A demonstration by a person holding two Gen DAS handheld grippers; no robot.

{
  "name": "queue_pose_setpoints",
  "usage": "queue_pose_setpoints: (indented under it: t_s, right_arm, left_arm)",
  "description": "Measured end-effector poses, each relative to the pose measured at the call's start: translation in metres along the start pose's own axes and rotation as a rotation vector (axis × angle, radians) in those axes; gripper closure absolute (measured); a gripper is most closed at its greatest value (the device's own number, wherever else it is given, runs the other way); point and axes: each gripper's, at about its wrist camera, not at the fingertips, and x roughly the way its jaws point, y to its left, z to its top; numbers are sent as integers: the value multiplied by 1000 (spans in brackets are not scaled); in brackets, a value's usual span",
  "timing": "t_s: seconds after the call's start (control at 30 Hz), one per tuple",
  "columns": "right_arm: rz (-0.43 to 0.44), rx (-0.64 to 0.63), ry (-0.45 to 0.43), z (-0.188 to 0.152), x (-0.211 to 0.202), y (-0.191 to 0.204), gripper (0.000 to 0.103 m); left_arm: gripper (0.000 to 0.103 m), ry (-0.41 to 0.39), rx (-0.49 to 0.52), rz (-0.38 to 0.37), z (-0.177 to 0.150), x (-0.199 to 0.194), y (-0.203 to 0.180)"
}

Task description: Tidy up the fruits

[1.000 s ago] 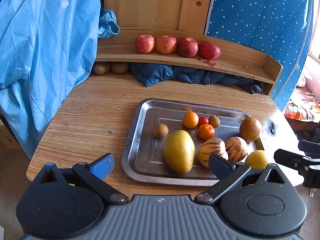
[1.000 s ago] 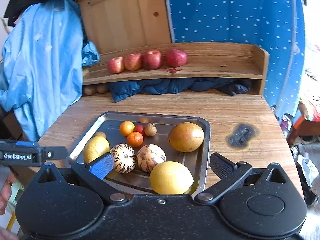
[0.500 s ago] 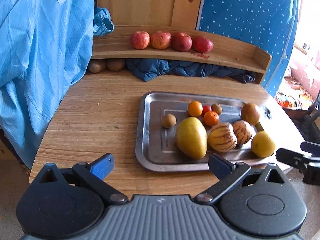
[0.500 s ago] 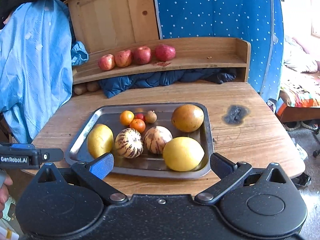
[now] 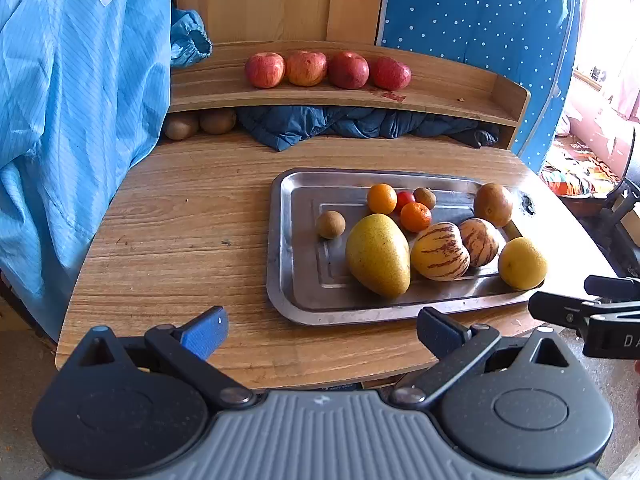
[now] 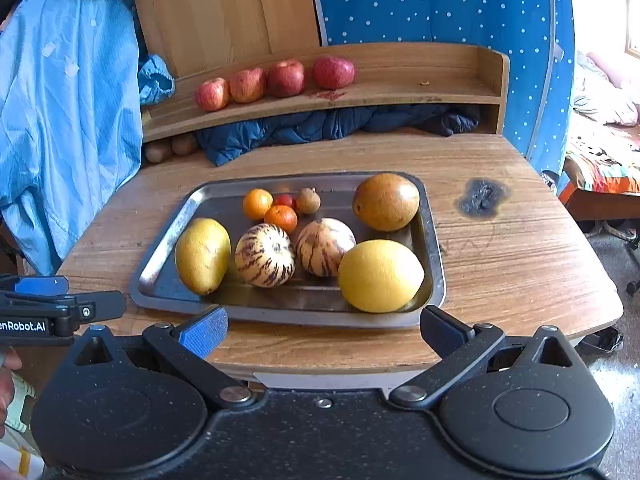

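You are holding both grippers wide and empty at the near edge of the wooden table, short of the fruit tray.

The steel tray is sitting mid-table and carrying, from largest down, a yellow mango, a yellow citrus, a brown round fruit, two striped pepino melons, two mandarins, two kiwis and a cherry tomato. Four apples are lining the back shelf. Your left gripper and right gripper are hovering spread open, touching nothing.
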Motion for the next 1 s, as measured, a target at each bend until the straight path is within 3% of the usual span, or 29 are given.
queue_pose_setpoints:
  t_s: [1.0]
  right_arm:
    - [7,6,10,0,1,-4,1]
  left_arm:
    - [1,12,7,3,1,5,-4]
